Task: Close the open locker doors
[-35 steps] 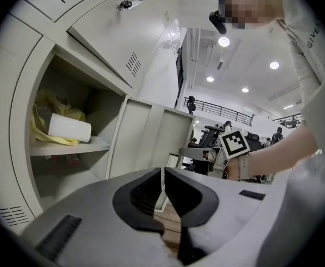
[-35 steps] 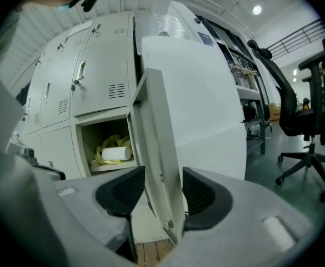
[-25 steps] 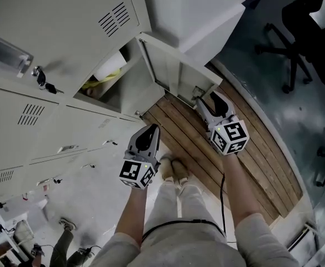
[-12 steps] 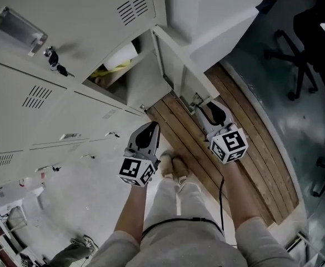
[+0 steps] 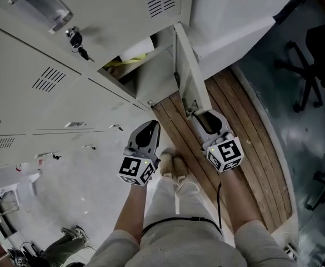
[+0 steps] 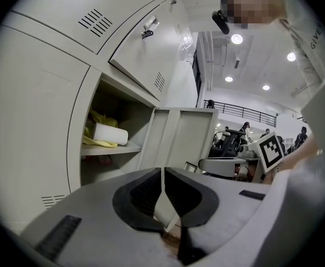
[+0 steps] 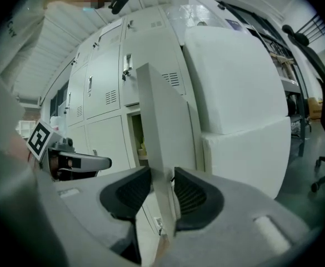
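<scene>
Head view steeply down from above, both gripper views near-level, close, sharing the open locker door (image 6: pixel 179 138)

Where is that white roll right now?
The roll lies top centre of the head view, inside the open locker, against something yellow, just left of the open door.

Bright ceiling lights (image 6: pixel 237 39); fisheye edges, seemingly vignetted.
</scene>
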The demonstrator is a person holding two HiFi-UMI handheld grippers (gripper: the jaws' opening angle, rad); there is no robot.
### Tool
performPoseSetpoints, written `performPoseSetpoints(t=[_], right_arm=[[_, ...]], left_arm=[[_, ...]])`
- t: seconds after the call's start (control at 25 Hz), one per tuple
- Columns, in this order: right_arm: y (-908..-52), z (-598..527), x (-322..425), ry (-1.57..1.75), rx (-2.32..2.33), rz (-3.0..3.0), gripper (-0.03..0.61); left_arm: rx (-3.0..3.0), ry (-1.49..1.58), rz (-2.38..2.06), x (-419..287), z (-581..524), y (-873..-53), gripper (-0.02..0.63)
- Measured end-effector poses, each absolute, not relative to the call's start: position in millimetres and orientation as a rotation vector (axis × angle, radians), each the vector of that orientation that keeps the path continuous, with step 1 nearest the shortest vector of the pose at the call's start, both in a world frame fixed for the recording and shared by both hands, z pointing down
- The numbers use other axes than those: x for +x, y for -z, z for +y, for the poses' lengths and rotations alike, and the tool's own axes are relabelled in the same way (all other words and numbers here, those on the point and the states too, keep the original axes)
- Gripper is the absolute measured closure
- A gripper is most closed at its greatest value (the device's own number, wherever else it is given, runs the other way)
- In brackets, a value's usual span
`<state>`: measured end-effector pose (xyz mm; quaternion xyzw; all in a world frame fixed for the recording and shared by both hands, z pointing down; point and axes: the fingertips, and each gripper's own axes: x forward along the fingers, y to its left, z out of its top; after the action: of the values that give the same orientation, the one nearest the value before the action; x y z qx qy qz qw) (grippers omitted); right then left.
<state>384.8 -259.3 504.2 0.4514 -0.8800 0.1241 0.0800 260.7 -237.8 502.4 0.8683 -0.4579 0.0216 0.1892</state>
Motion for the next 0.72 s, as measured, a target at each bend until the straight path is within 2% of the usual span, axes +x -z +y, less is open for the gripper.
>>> performPoseSetpoints(t=[0.48,0.72], right_arm=[[-505.0,-257.9,314.2,-0.337,1.22,-2.682,0.433],[-505.1,-261.5,285.1,-0.354,1.18,-2.684,0.445]], left_arm=[[2.389,-0.043,-1.406,211.7,-237.6,-495.5,0.597],[2.373,-0.036,-1.437,192.8,-239.8,-493.2,0.597]])
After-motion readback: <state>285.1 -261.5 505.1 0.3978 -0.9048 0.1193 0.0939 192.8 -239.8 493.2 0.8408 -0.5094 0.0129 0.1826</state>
